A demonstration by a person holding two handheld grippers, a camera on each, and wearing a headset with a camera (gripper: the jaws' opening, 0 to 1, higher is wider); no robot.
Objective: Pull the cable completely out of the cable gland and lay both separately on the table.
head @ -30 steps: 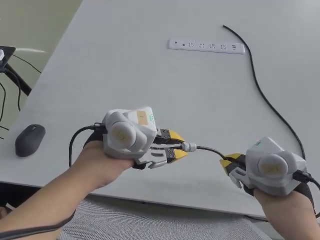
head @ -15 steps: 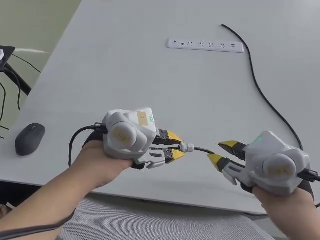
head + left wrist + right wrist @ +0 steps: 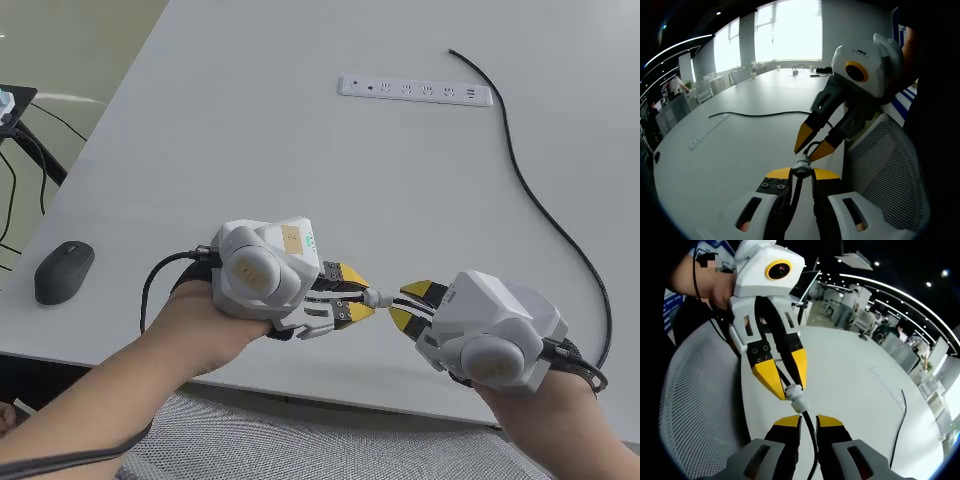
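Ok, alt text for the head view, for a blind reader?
The left hand-held gripper holds a cable gland above a table; the right hand-held gripper, jaws open, straddles the cable beside it. A power strip and mouse lie on the table.

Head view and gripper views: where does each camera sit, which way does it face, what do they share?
Head view: on the headset, looking down at the table; left hand and right hand hold the left gripper and right gripper, tips close.
Left gripper view: on the left gripper, looking past its jaws, shut on the cable gland, at the right gripper.
Right gripper view: on the right gripper, looking past its jaws at the left gripper.
Shared: both gripper views show the cable gland from opposite sides.
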